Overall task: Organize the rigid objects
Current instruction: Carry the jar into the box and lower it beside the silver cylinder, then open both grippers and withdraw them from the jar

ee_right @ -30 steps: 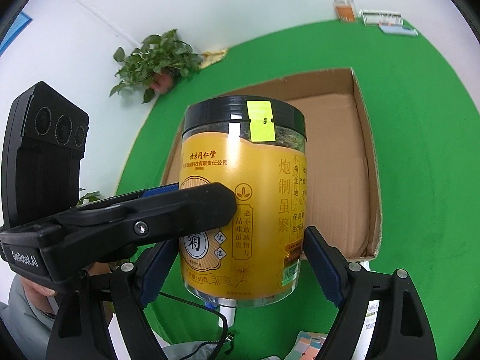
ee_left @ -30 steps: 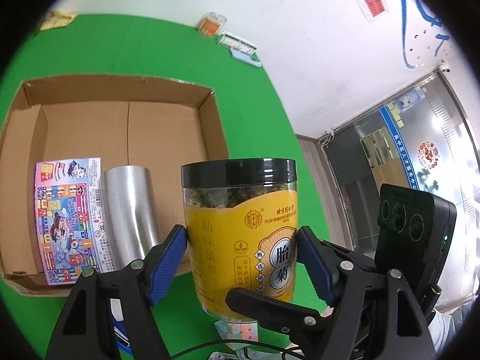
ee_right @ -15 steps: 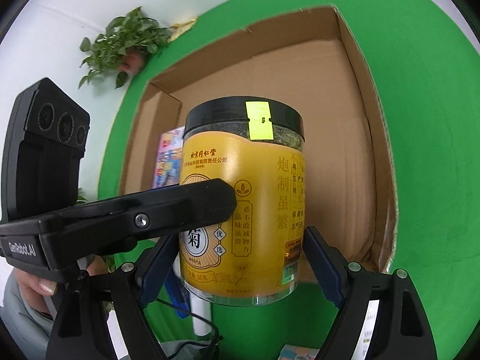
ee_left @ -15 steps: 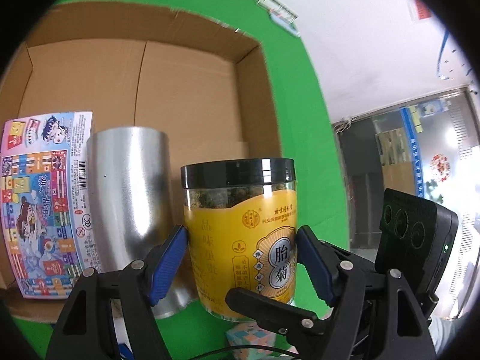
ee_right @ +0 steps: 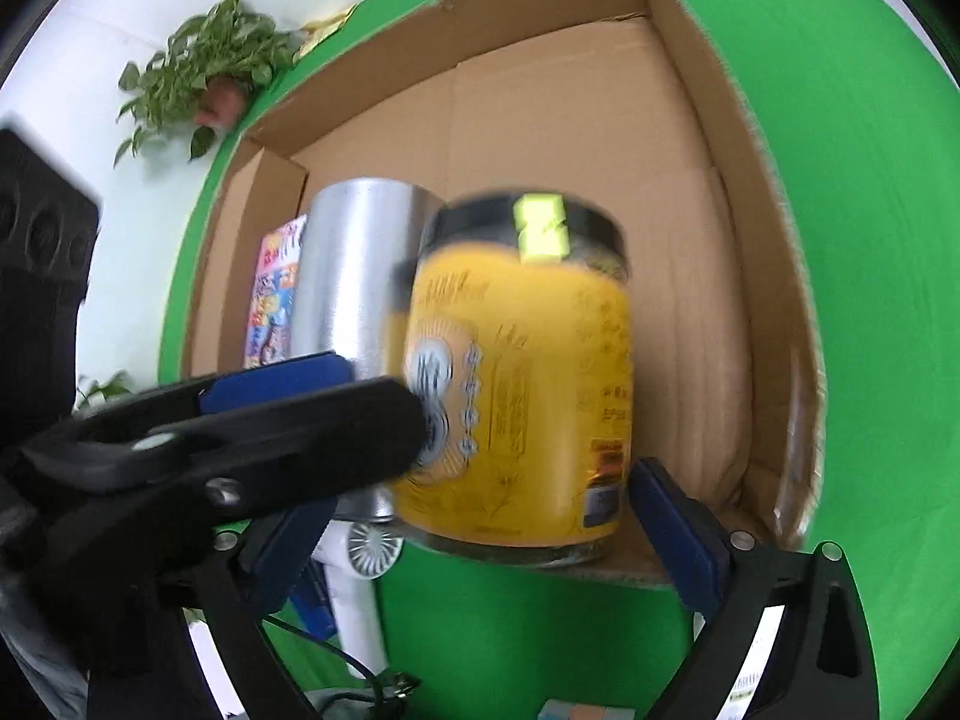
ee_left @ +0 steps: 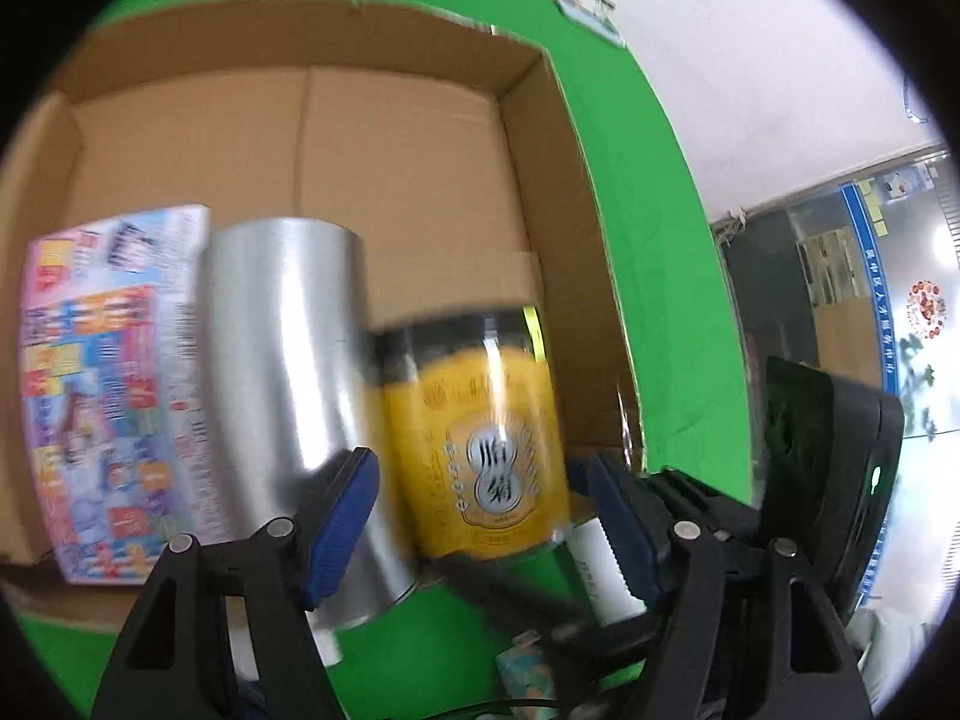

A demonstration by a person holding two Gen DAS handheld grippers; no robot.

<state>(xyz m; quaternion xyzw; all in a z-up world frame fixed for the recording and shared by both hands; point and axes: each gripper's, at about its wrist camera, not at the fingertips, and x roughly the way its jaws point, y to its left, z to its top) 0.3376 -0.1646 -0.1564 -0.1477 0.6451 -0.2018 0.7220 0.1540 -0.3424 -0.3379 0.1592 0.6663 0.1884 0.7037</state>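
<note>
Yellow jar (ee_right: 516, 384) stands in the box (ee_right: 708, 120) beside the can (ee_left: 282, 372); our right gripper (ee_right: 474, 540) has just opened wide around it, our left gripper (ee_left: 480, 528) loose too.

Two close downward views, shared carton (ee_left: 522, 72)

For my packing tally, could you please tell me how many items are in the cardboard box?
3: a colourful packet at the left, a silver can beside it, and a yellow jar right of the can, at the box front. Smaller items behind them may be hidden.

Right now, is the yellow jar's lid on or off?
On. The black lid caps the yellow jar, with a yellow-green sticker across its rim.
</note>
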